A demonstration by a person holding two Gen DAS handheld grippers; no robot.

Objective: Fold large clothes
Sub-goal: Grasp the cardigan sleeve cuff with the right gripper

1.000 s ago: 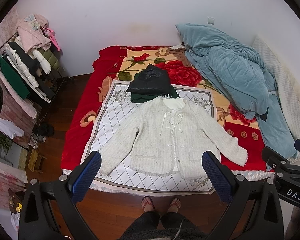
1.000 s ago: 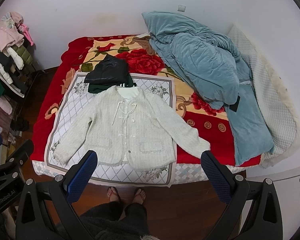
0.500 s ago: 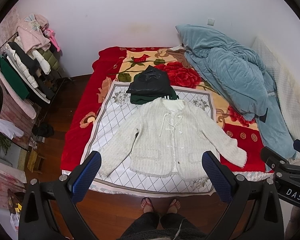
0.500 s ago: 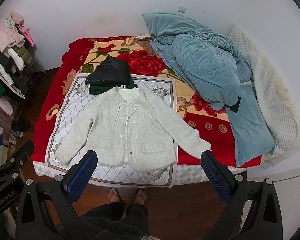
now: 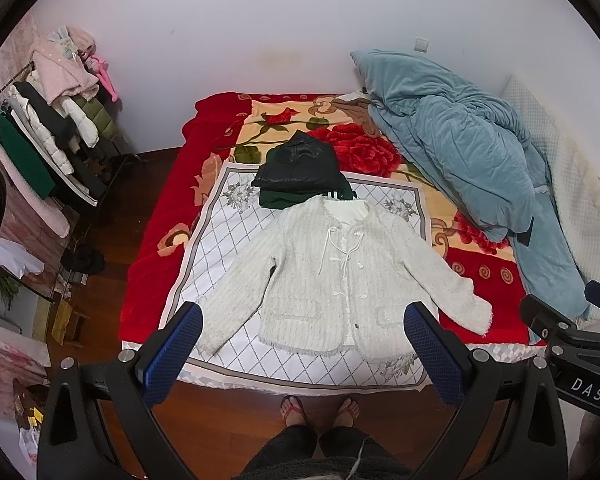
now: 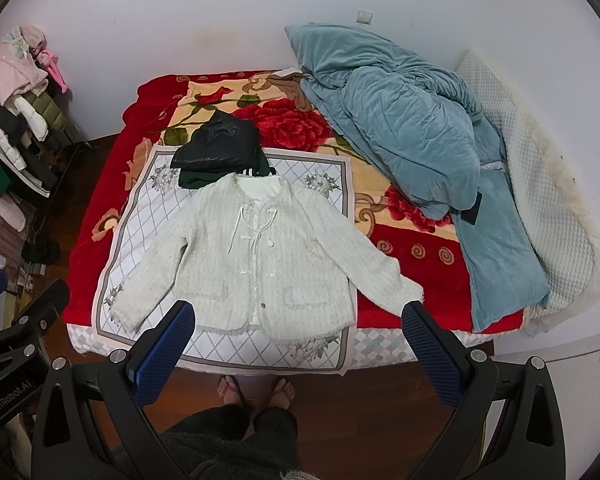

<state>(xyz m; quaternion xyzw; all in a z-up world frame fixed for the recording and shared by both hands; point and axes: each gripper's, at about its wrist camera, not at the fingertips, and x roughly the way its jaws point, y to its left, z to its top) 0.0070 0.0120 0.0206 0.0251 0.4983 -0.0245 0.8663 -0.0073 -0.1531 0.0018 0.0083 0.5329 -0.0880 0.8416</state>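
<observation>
A cream knitted cardigan lies flat, front up, sleeves spread, on a white diamond-pattern cloth on the bed; it also shows in the right wrist view. Behind its collar sits a stack of folded clothes, black on top, dark green beneath. My left gripper is open and empty, held high above the bed's near edge. My right gripper is open and empty at the same height. Neither touches the cardigan.
A crumpled blue duvet covers the bed's right side over a red rose blanket. A clothes rack stands at the left. The person's feet in sandals stand on the wooden floor at the bed's edge.
Both grippers have drawn back slightly, so the bed and cardigan sit a little higher and smaller in view. The cardigan has not moved.
</observation>
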